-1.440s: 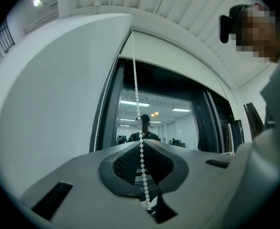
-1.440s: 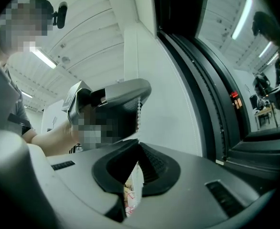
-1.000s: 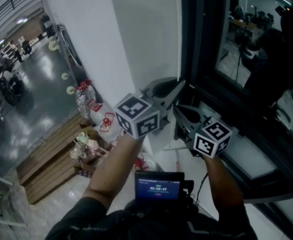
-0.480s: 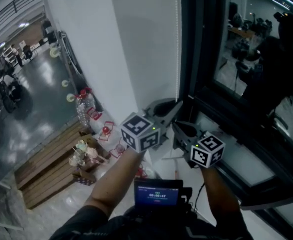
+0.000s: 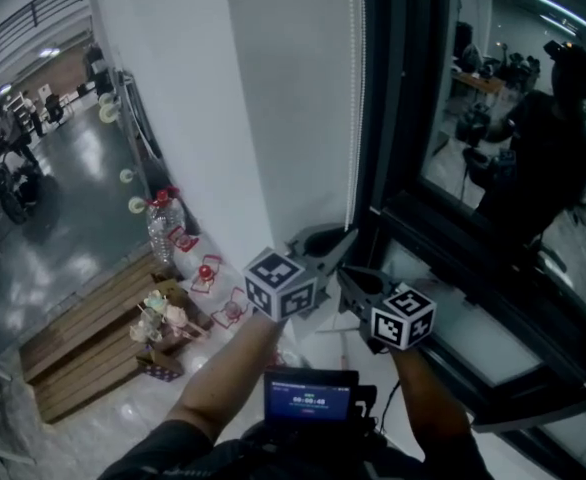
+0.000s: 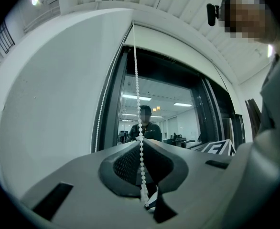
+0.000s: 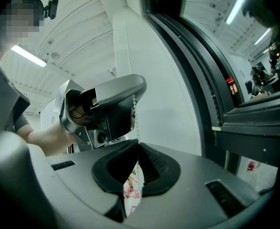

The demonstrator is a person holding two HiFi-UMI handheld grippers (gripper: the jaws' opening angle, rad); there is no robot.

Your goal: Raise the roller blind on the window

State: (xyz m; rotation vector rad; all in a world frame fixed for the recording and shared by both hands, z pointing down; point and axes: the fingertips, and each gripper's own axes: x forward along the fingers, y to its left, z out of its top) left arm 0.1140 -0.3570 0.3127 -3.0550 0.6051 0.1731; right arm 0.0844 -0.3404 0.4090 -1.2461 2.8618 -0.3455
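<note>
1. Seen from above, two forearms reach forward. Each hand holds a grey gripper that carries a black-and-white marker cube.
2. The left gripper (image 5: 351, 231) is the higher of the two. It points up and to the right, toward the edge of a dark window frame (image 5: 403, 88).
3. The right gripper (image 5: 341, 269) sits just below and to the right of it. Its tips are just under the left one's tips.
4. A white bead chain (image 5: 351, 118) hangs straight down where a white wall (image 5: 293, 78) meets the frame. It ends at the two grippers.
5. In the left gripper view, the jaws are closed together on the chain, which is pinched at their tips. From there the chain rises taut to the window's top left corner.
6. A second strand (image 6: 99, 113) of beads hangs to the left, beside the frame and apart from the jaws.
7. In the right gripper view, the jaws are also together. The chain drops from the left gripper just above and is clamped at their tips.
8. The chain belongs to the blind, but I cannot make out its cloth in any view.
9. The glass (image 5: 493, 158) is dark. It reflects ceiling lights and a person.
10. A small lit screen (image 5: 311, 396) sits near the person's chest.
11. On the shiny floor far below to the left lie wooden boards (image 5: 93, 323), with water bottles (image 5: 168, 208) near the wall.
</note>
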